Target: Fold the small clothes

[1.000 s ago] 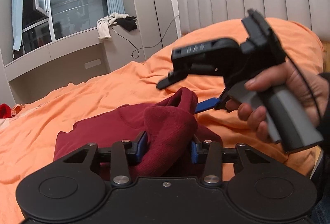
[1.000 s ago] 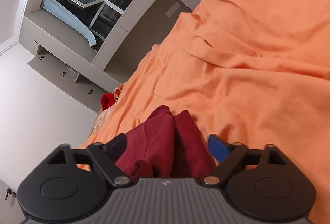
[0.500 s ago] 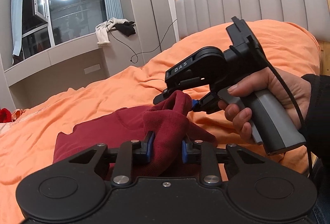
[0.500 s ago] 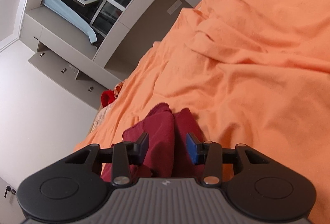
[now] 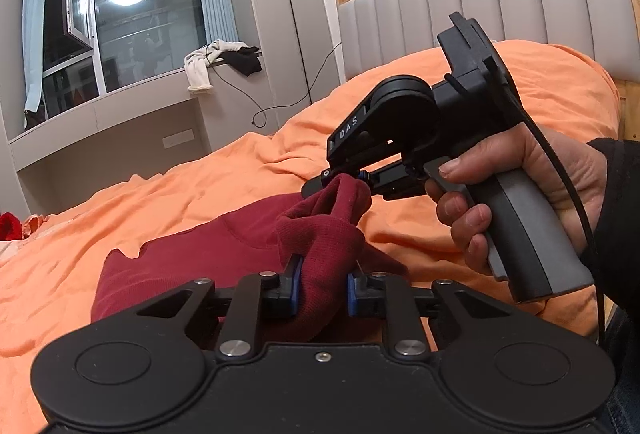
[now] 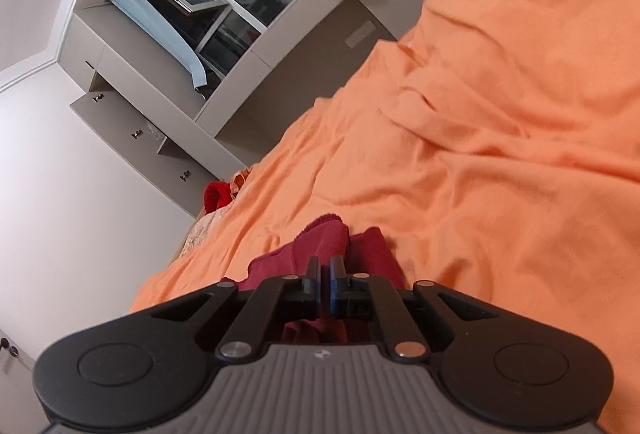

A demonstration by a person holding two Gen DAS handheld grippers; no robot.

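a dark red garment [image 5: 224, 254] lies crumpled on the orange bedspread [image 5: 120, 210], most of it spread flat toward the left of the left wrist view, with one bunched part raised up off the bed. the left gripper [image 5: 320, 288] has its fingers [image 5: 294, 288] pressed in from both sides on a thick fold of this raised part, so the blue pads are pinching the cloth between them. just beyond, the right gripper [image 5: 344, 180] comes in from the right, held by the right hand [image 5: 520, 186] around its grey handle (a black cable runs back along the wrist). its tips meet the topmost peak of the same raised fold. in the right wrist view the right gripper [image 6: 325, 284] shows its fingers [image 6: 338, 286] drawn almost together with only a thin slit between them, and red cloth sits directly in front of and under them; they look to be nipping a thin edge of the garment [image 6: 320, 238].

behind the bed stands a grey padded headboard [image 5: 460, 18] with a wooden frame. on the window ledge lie a white cloth [image 5: 200, 68] and a black cloth [image 5: 244, 60].
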